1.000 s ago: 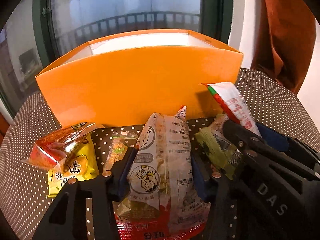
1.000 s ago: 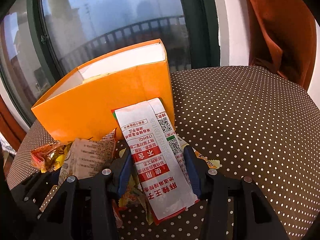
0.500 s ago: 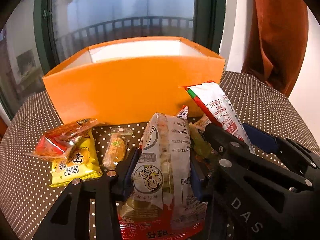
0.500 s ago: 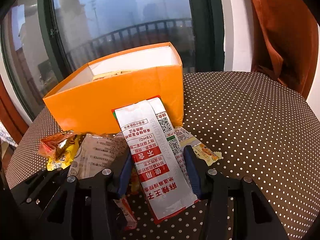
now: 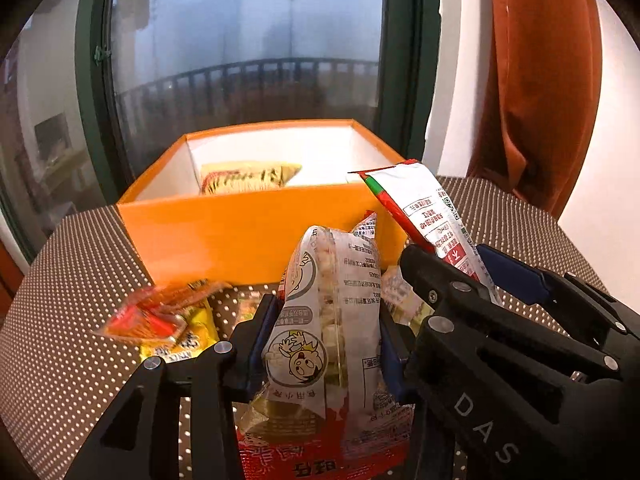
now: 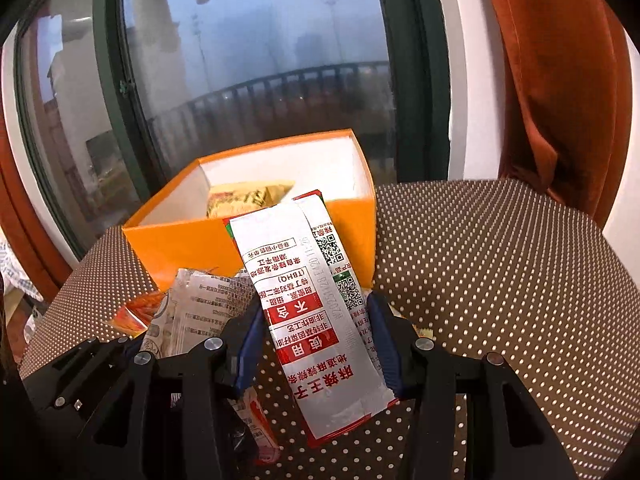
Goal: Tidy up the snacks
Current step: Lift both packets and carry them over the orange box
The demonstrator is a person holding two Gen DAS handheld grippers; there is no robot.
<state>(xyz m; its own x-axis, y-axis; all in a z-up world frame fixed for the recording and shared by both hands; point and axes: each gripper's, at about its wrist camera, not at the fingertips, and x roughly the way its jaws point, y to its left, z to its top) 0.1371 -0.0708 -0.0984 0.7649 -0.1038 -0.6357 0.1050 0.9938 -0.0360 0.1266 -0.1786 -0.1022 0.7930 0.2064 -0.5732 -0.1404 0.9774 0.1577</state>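
Orange box (image 5: pixel 256 236), open-topped, white inside, at the far side of the dotted table (image 6: pixel 500 280); holds one yellow packet (image 5: pixel 248 176) lying flat. Clear pack (image 5: pixel 328 320) with a cartoon face, red at the bottom, upright and off the table, in front of the box. White sachet (image 6: pixel 316 320) with red print and QR codes, long and narrow, tilted toward the box. Red-orange packet (image 5: pixel 148 316) atop a yellow one (image 5: pixel 180 340), left of the pack, on the table.
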